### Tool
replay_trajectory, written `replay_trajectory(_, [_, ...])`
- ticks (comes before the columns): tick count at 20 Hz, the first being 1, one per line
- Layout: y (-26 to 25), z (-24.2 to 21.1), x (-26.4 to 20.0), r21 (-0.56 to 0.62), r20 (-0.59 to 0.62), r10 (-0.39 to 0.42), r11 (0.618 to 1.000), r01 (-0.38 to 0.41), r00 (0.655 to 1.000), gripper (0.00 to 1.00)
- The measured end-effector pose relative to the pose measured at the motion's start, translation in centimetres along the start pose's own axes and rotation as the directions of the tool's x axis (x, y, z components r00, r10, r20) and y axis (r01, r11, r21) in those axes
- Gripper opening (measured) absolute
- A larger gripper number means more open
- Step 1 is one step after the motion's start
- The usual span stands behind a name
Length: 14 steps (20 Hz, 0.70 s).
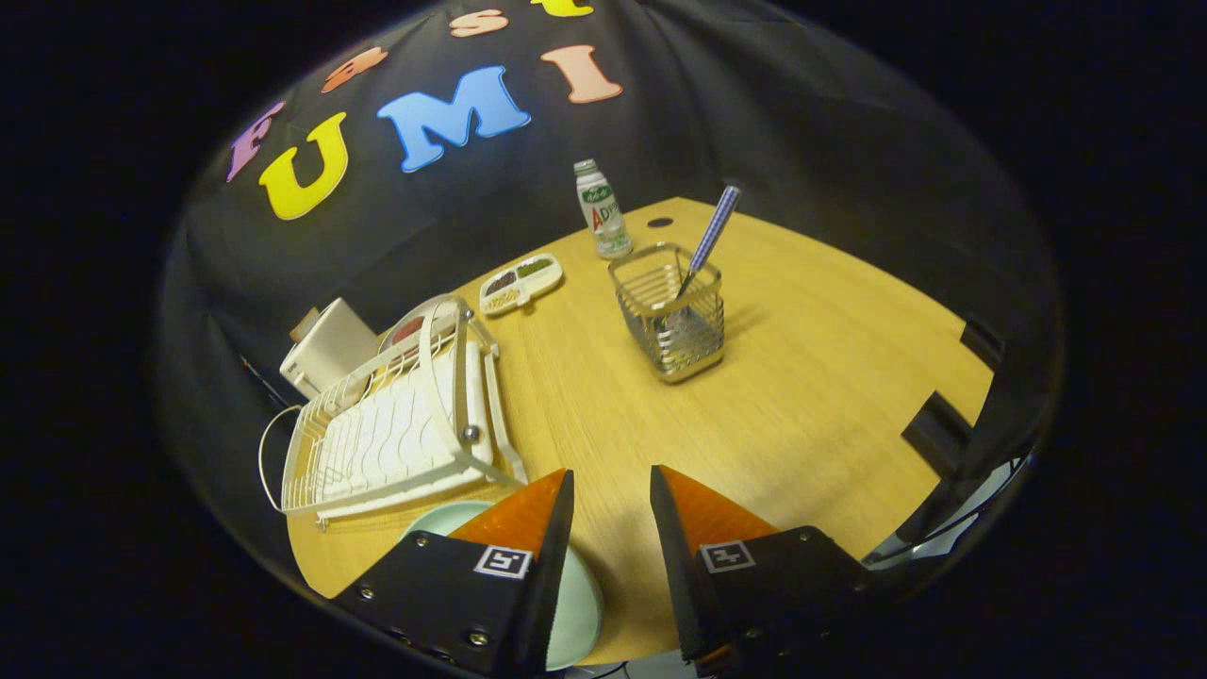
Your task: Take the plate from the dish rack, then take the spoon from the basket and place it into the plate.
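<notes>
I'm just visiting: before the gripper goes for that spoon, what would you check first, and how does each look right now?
1. Plate out of the dish rack, lying on the table: ok.
2. Gripper fingers apart, holding nothing: ok.
3. Spoon in the basket, handle sticking up: ok.
4. Bare table between fingers and basket: ok.
5. Bottle stands clear behind the basket: ok.
6. Spoon bowl free inside basket: cannot tell.

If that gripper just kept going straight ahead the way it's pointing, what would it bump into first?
Probably the wire basket holding the spoon. The open gripper has only bare table before it, though depth is hard to judge.
</notes>
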<state>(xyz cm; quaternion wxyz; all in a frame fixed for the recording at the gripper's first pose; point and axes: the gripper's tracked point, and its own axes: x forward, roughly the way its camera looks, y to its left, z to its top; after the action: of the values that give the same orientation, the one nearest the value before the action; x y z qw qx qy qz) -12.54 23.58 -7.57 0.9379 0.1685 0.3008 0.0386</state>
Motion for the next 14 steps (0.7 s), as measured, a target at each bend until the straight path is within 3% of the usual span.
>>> replay_trajectory(7, [-3.5, 10.2, 3.2, 0.068, 0.158, -0.134, 0.990, 0.124, 0.978, 0.50])
replay_trajectory(14, [-7.3, 14.5, 8.0, 0.212, 0.164, -0.222, 0.959, 0.186, 0.961, 0.50])
